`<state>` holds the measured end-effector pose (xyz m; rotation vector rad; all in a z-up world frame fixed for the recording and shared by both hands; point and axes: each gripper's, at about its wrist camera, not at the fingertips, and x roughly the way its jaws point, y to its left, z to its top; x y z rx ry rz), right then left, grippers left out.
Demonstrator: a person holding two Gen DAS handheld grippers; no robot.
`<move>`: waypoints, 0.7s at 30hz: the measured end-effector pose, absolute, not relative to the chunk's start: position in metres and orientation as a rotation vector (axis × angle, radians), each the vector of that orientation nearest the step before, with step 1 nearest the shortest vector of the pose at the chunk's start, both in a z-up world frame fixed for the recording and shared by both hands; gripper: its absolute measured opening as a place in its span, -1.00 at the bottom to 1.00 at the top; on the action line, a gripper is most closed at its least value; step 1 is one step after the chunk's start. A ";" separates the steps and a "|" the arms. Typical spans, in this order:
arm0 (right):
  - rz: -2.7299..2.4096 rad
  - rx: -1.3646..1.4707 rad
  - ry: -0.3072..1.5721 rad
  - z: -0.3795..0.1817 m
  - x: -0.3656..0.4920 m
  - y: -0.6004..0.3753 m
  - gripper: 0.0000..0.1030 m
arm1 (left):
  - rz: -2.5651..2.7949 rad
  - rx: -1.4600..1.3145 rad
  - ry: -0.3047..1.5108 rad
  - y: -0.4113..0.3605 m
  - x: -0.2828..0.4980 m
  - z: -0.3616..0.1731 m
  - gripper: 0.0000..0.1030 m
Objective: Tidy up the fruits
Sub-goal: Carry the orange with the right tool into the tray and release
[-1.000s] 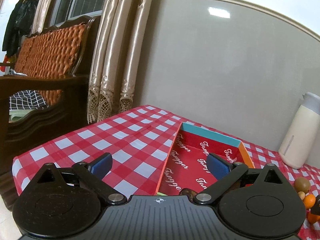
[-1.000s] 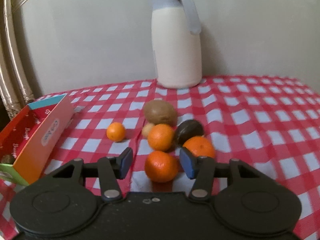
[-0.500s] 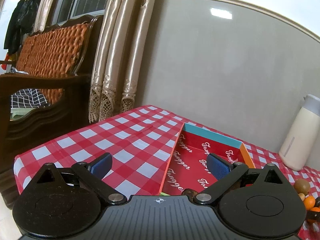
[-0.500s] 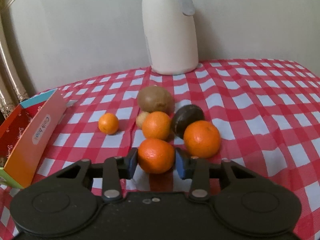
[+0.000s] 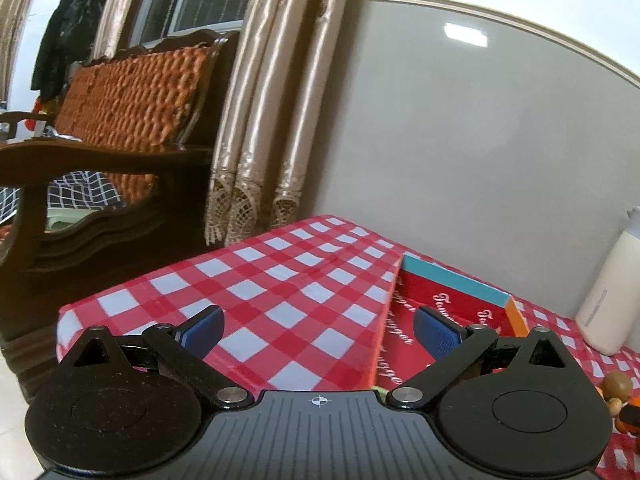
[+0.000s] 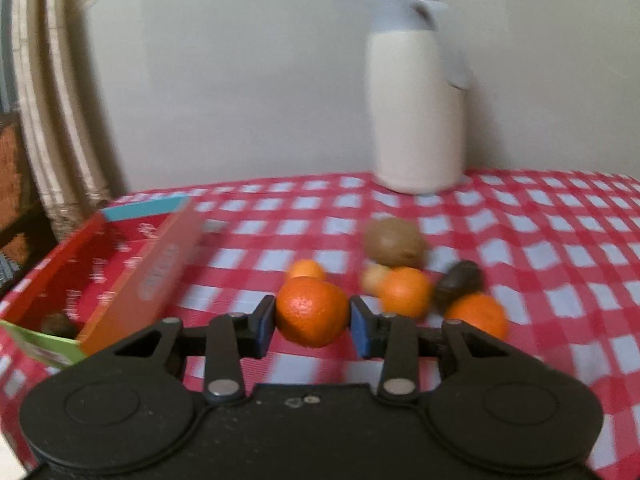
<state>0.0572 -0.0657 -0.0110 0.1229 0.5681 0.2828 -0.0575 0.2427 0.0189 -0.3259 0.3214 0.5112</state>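
Your right gripper [image 6: 313,322] clamps the orange [image 6: 312,311], mid-transfer; carry it to the box [image 6: 132,256] at the table's left edge. Your left gripper [image 5: 318,330] gapes empty.

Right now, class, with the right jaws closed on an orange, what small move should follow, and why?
Probably carry the orange left, over the red box, before letting go. The right gripper has its jaws pressed on both sides of it, the box sits open just to the left with a dark fruit already inside, and the other fruits remain on the tablecloth.
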 end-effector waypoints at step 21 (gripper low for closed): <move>0.615 0.072 0.491 0.003 0.051 0.046 -0.27 | 0.657 -0.383 0.346 0.311 -0.093 0.004 0.95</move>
